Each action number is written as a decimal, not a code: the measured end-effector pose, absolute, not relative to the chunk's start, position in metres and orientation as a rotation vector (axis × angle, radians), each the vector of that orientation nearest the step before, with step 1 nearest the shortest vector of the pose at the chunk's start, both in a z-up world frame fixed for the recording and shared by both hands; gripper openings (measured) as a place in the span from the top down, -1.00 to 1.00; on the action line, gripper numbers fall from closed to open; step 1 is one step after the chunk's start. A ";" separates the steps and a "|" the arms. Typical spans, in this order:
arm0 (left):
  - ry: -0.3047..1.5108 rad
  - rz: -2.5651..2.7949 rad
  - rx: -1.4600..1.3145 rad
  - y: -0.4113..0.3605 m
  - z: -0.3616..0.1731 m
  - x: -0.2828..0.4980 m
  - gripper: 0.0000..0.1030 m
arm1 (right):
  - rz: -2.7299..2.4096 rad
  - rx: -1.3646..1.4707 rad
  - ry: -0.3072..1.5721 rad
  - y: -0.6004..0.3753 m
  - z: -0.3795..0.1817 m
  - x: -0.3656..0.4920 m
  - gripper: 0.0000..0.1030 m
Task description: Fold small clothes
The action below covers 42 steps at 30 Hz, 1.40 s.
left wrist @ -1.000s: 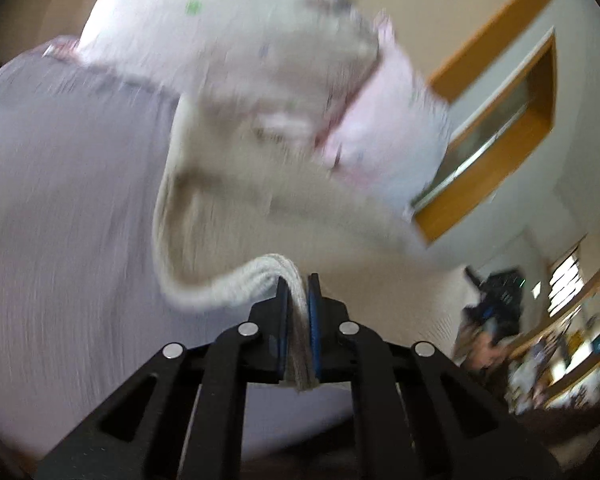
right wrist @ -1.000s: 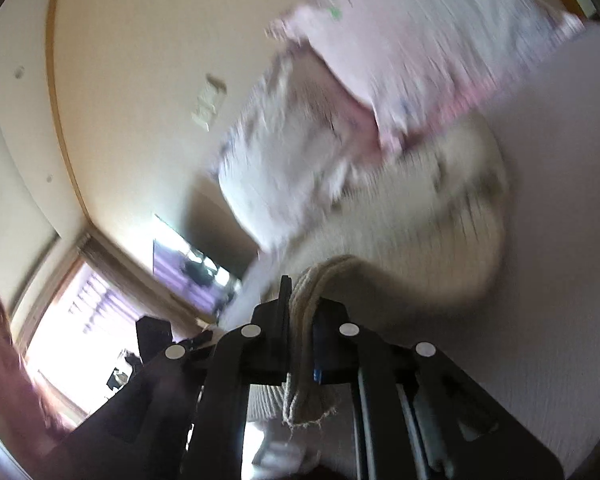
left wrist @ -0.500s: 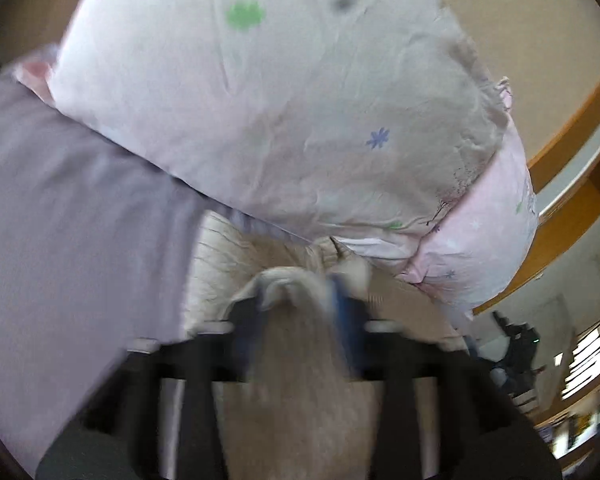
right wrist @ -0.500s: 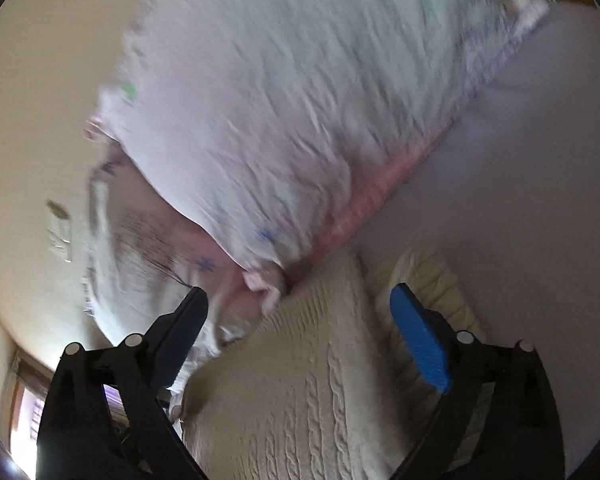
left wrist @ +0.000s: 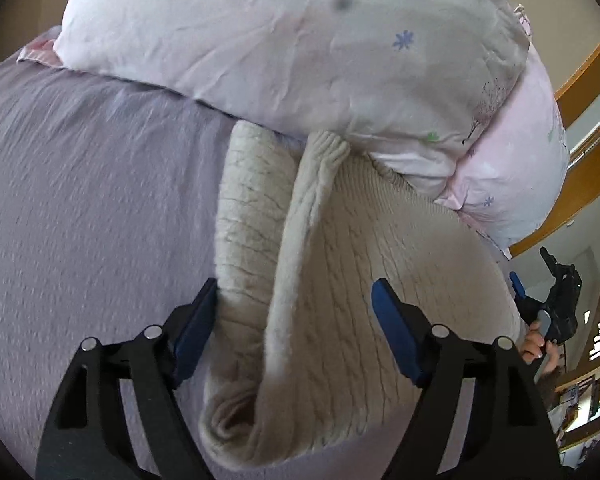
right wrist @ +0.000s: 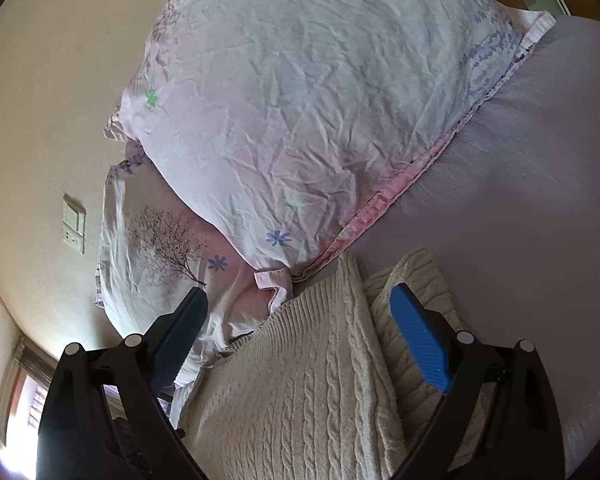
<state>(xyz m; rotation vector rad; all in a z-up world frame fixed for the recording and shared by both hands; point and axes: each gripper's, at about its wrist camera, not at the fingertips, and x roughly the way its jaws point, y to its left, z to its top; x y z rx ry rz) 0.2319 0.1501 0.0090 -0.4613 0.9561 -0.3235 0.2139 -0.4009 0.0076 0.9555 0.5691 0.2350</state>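
Observation:
A cream cable-knit sweater (left wrist: 340, 264) lies folded on the lilac bed sheet (left wrist: 80, 200), its far end against the pillows. A sleeve (left wrist: 304, 200) runs along its top. My left gripper (left wrist: 296, 304) is open and empty just above the sweater's near end, one finger over its left edge and the other over its middle. In the right wrist view the same sweater (right wrist: 300, 392) fills the bottom. My right gripper (right wrist: 300, 304) is open and empty above it, with the sweater's ribbed edge between the fingers.
Two pale pink floral pillows (left wrist: 300, 48) stack at the head of the bed, also in the right wrist view (right wrist: 300, 100). A beige wall with a switch plate (right wrist: 74, 224) stands behind. The right gripper and hand (left wrist: 556, 308) show at the left view's right edge.
Both grippers were shut on the sweater's edge and carried it toward the pillows. They have opened and let it go, and the sweater now lies folded on the sheet.

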 end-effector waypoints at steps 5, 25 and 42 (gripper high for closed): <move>1.019 -0.415 -0.871 0.177 -0.024 0.248 0.54 | 0.264 0.961 0.577 -0.398 0.007 0.214 -0.84; 0.992 -1.122 -0.841 -0.145 0.067 0.261 0.49 | 0.153 0.892 0.485 -0.451 0.028 0.189 -0.84; 1.080 -0.528 -0.348 -0.090 0.016 0.238 -0.42 | 0.215 0.694 0.957 -0.403 -0.014 0.227 -0.95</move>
